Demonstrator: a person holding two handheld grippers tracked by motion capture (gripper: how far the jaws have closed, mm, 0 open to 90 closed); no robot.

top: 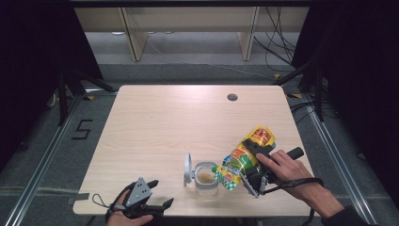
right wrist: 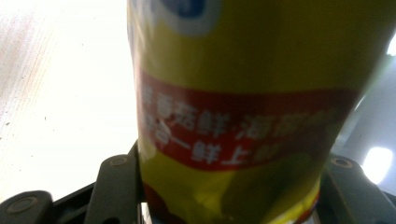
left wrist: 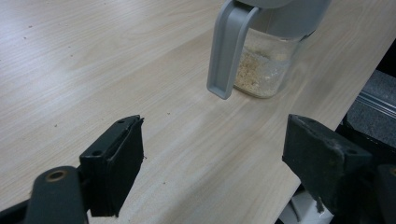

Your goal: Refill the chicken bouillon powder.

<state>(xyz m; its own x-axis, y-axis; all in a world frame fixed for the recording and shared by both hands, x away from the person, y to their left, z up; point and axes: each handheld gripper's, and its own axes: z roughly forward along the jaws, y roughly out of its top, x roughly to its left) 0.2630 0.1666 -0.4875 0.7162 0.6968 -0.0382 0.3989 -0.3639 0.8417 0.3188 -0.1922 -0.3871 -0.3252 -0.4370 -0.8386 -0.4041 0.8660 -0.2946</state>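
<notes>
Two grippers seen: right gripper [top: 244,165] clamped on yellow pouch [top: 247,153], tilted over open jar [top: 206,178]; left gripper [top: 157,194] held apart near table [top: 155,122] edge.

A yellow snack bag [top: 247,157] with a red band of white characters and a green-and-white chequered end is lying tilted over the clear jar [top: 206,179], its chequered mouth touching the jar's rim on the right. The jar is standing upright near the table's front edge, its grey hinged lid [top: 188,169] swung open to the left, and it is holding a shallow layer of pale beige crumbs [left wrist: 254,72].
</notes>
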